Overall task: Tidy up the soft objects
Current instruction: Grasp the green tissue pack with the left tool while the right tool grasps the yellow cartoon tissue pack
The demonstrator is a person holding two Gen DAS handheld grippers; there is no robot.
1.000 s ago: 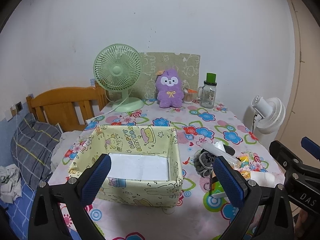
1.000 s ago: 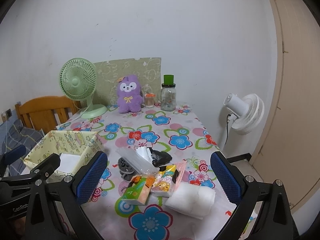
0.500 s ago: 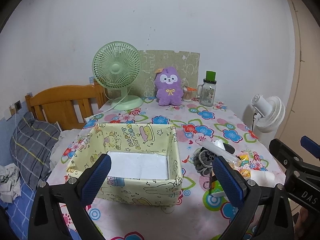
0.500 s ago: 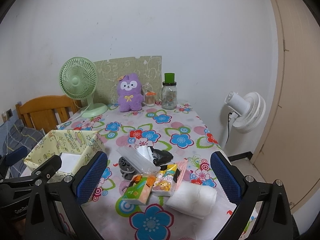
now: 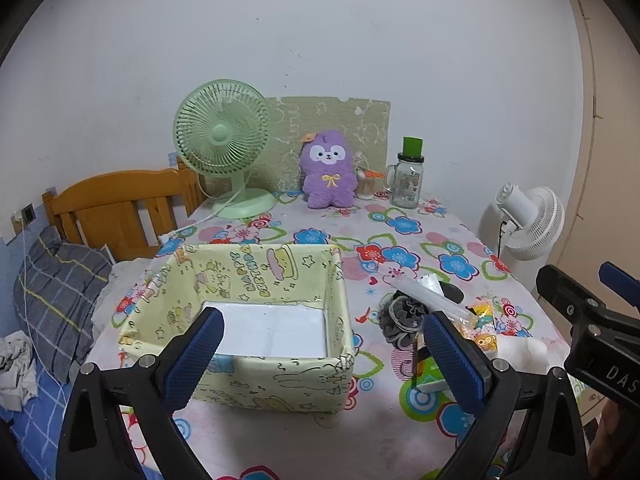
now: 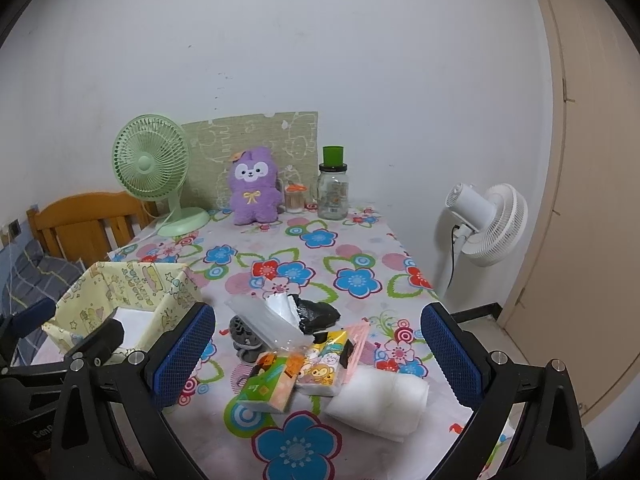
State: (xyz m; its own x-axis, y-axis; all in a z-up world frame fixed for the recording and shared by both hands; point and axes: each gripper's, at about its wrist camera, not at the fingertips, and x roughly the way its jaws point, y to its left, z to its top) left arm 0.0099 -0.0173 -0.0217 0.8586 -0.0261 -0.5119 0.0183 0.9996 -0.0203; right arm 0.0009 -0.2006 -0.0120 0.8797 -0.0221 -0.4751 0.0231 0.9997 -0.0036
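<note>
A yellow fabric storage box (image 5: 248, 272) (image 6: 132, 280) stands open on the flowered table, white-bottomed and empty. My left gripper (image 5: 324, 356) is open above its near wall. To the box's right lies a pile of soft things: a grey scrunchie (image 5: 404, 316) (image 6: 244, 336), a clear plastic bag (image 6: 264, 320), a black bag (image 6: 316, 312), tissue packs (image 6: 272, 384) (image 6: 324, 364) and a white rolled cloth (image 6: 380, 400). My right gripper (image 6: 316, 356) is open above the pile. A purple plush toy (image 5: 330, 172) (image 6: 254, 186) sits at the back.
A green desk fan (image 5: 224, 148) (image 6: 154, 164), a small jar (image 6: 294, 198) and a glass jar with a green lid (image 5: 408, 180) (image 6: 334, 188) stand at the back. A white floor fan (image 6: 484, 224) stands right of the table. A wooden bed headboard (image 5: 116, 204) is left.
Both grippers have moved slightly forward and down toward the table; the box and pile look a little nearer. Nothing on the table has moved.
</note>
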